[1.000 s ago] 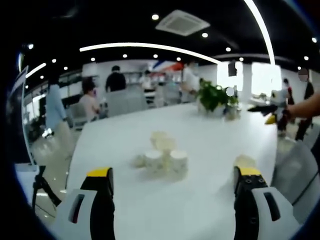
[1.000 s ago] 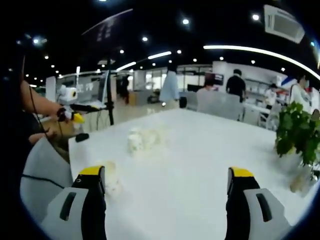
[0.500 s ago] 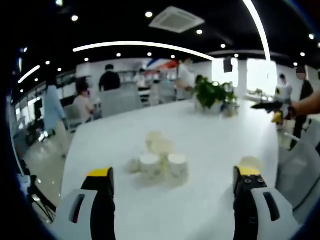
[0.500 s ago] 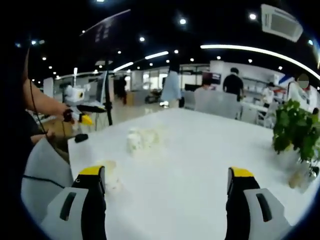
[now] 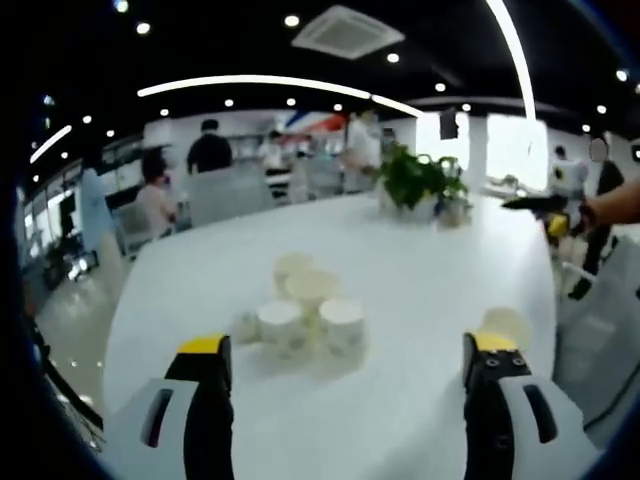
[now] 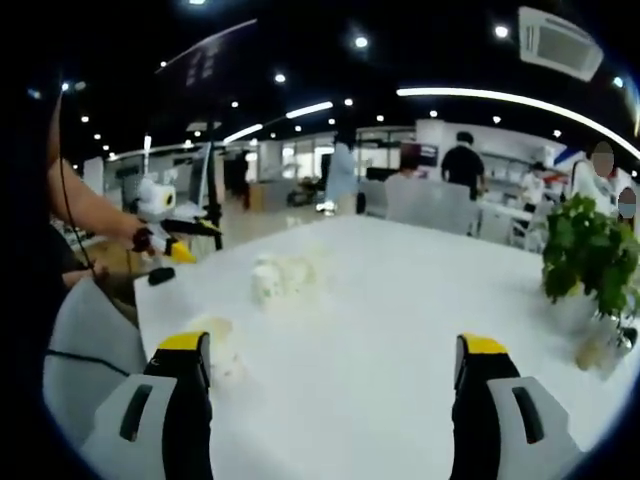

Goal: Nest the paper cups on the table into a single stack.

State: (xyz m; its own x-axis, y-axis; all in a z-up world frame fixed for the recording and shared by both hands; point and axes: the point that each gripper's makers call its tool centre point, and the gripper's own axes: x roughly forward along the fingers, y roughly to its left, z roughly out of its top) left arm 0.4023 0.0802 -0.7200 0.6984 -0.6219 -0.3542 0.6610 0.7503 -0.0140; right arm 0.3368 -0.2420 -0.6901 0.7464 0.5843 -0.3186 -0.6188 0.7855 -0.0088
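Your paper cups (image 5: 305, 312) sit huddled in a cluster on the white table (image 5: 420, 280), ahead of your left gripper (image 5: 345, 365) and between its jaws in the left gripper view. They are soft with blur, so you cannot count them surely; pale, round-rimmed and open-topped, some touch or overlap, and whether any are already nested is unclear. One lone cup (image 5: 505, 325) stands apart, just beyond the tip of that gripper's right-hand jaw, partly cut off by it.

In the right gripper view the same cluster (image 6: 283, 278) is a pale smear farther up the table, and the single cup (image 6: 215, 340) sits just beside the left-hand jaw of your right gripper (image 6: 335, 365). Both pairs of jaws are spread wide, pinching nothing.

The tabletop is smooth, glossy and long. A leafy potted plant (image 6: 590, 260) stands near its far side. Beyond it lies an open office with ceiling lights, chairs and standing people.
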